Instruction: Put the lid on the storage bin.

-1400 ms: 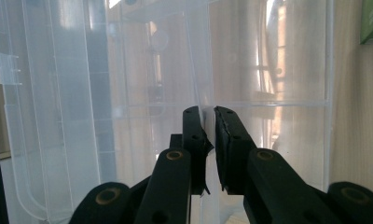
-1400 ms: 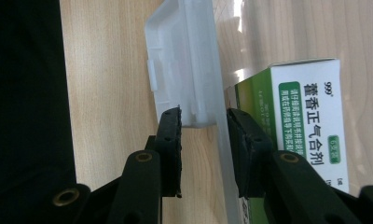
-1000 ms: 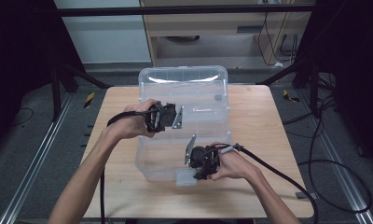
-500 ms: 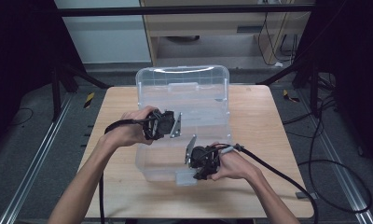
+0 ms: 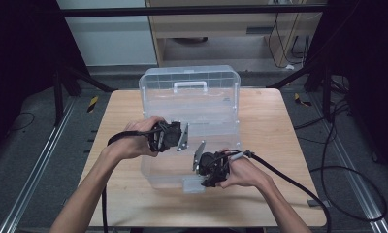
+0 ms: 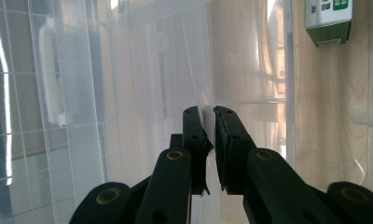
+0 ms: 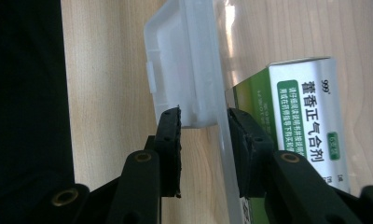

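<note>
Gripping the left side wall of the clear plastic storage box [image 5: 189, 121], the left gripper [image 5: 182, 136] has its two black jaws drawn nearly together on the thin transparent panel; in the left gripper view the wall edge [image 6: 208, 116] runs up between the pads. The box stands in the middle of the wooden table [image 5: 279, 145], its lid [image 5: 189, 80] swung up at the far side with one white carry handle [image 5: 189, 86] on it. The lid is moulded in a grid of ribs, glossy and see-through.

Further right, the right gripper [image 5: 199, 160] is at the box's near wall, beside the one frosted white latch [image 5: 194, 185] that hangs over the front edge. In the right gripper view its jaws straddle that wall and the latch tab [image 7: 184, 65]: the right pad lies against the clear wall, while whether the left pad presses on the tab cannot be told.

Inside the box, right of the wall in that view, lies one cardboard carton [image 7: 301, 126], white with a green band. It carries a line of bold Chinese characters, a "999" mark at its corner and a small green oval badge. The left gripper view catches a corner of the same green and white carton [image 6: 328, 18] through the plastic.

Counted: two grippers, each with a black cable, one box, one carton. The tabletop is pale wood with visible grain.
</note>
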Demonstrator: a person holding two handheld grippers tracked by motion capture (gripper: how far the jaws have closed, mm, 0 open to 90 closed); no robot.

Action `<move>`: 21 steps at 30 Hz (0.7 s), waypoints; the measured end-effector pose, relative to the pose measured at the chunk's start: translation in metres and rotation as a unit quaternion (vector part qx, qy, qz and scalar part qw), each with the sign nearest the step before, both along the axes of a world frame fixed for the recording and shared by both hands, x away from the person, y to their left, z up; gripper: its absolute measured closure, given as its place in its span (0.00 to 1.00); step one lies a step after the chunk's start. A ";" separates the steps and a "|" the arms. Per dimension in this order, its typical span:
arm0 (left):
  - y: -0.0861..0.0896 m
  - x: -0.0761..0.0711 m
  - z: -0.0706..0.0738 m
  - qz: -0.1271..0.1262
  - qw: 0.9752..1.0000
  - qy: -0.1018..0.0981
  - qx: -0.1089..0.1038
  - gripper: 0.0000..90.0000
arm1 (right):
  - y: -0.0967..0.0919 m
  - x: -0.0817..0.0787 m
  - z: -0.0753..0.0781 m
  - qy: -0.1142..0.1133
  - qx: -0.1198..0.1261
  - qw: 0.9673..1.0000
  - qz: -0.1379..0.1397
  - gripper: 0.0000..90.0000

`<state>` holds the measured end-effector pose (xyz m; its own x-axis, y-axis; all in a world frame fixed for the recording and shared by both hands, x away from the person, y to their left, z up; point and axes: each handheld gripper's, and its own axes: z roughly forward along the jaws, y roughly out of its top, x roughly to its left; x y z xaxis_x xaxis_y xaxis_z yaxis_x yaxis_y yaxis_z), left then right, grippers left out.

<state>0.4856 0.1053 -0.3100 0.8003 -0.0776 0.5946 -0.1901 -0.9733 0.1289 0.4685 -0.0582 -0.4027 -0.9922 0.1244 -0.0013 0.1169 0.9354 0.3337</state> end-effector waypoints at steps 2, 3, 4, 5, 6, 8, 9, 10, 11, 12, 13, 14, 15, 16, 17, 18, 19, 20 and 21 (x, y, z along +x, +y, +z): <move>0.000 -0.001 -0.001 -0.001 1.000 -0.001 -0.002 0.92 | 0.000 0.000 0.000 -0.003 0.001 1.000 0.002 0.74; 0.000 -0.002 -0.001 0.000 1.000 -0.001 -0.002 0.92 | -0.001 0.000 0.000 -0.003 0.003 1.000 0.003 0.74; 0.000 -0.003 -0.002 0.000 1.000 -0.002 -0.002 0.92 | -0.001 -0.001 0.000 -0.003 0.002 1.000 0.003 0.73; 0.000 -0.004 -0.001 0.002 1.000 -0.001 0.003 0.92 | -0.001 -0.001 0.000 -0.004 0.004 1.000 0.004 0.73; 0.000 -0.004 -0.001 0.002 1.000 -0.001 0.002 0.92 | -0.001 -0.001 0.000 -0.003 0.003 1.000 0.003 0.73; 0.000 -0.006 -0.002 0.006 1.000 0.003 0.002 0.92 | -0.001 -0.001 0.000 -0.003 0.003 1.000 0.002 0.73; 0.000 -0.006 -0.002 0.006 1.000 0.004 0.003 0.92 | -0.001 -0.001 0.000 -0.003 0.003 1.000 0.001 0.73; 0.000 -0.006 -0.002 0.003 1.000 0.002 0.004 0.92 | -0.001 -0.001 0.000 -0.004 0.003 1.000 0.001 0.73; 0.000 -0.007 -0.002 0.003 1.000 0.003 0.004 0.92 | -0.001 -0.001 0.000 -0.003 0.004 1.000 0.001 0.73; 0.000 -0.008 -0.002 0.003 1.000 0.004 0.005 0.92 | -0.001 -0.001 0.000 -0.003 0.005 1.000 0.001 0.73; 0.000 -0.008 -0.002 0.003 1.000 0.004 0.005 0.92 | -0.001 -0.002 0.000 -0.004 0.006 1.000 -0.001 0.73; 0.000 -0.008 -0.002 0.003 1.000 0.004 0.005 0.92 | -0.001 -0.002 0.000 -0.005 0.006 1.000 -0.001 0.73; 0.000 -0.009 -0.003 0.003 1.000 0.004 0.003 0.92 | -0.001 -0.002 0.000 -0.006 0.006 1.000 0.000 0.73; 0.000 -0.009 -0.003 0.002 1.000 0.004 0.001 0.92 | -0.001 -0.001 0.000 -0.007 0.006 1.000 0.002 0.73; 0.000 -0.010 -0.004 0.002 1.000 0.004 0.001 0.92 | -0.001 -0.001 0.000 -0.008 0.006 1.000 0.002 0.73; 0.000 -0.010 -0.004 0.002 1.000 0.004 0.001 0.92 | -0.002 -0.001 0.000 -0.010 0.006 1.000 0.004 0.73; 0.000 -0.011 -0.004 0.005 1.000 0.006 -0.001 0.92 | -0.002 -0.002 0.000 -0.008 0.006 1.000 0.004 0.73; -0.001 -0.011 -0.004 0.005 1.000 0.006 0.005 0.92 | -0.002 -0.002 0.000 -0.008 0.006 1.000 0.003 0.73; -0.001 -0.011 -0.004 0.004 1.000 0.006 0.005 0.92 | -0.002 -0.002 0.000 -0.008 0.006 1.000 0.003 0.73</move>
<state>0.4741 0.1047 -0.3137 0.8081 -0.0779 0.5839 -0.1815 -0.9759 0.1209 0.4666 -0.0599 -0.4027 -0.9928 0.1185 -0.0161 0.1056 0.9319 0.3470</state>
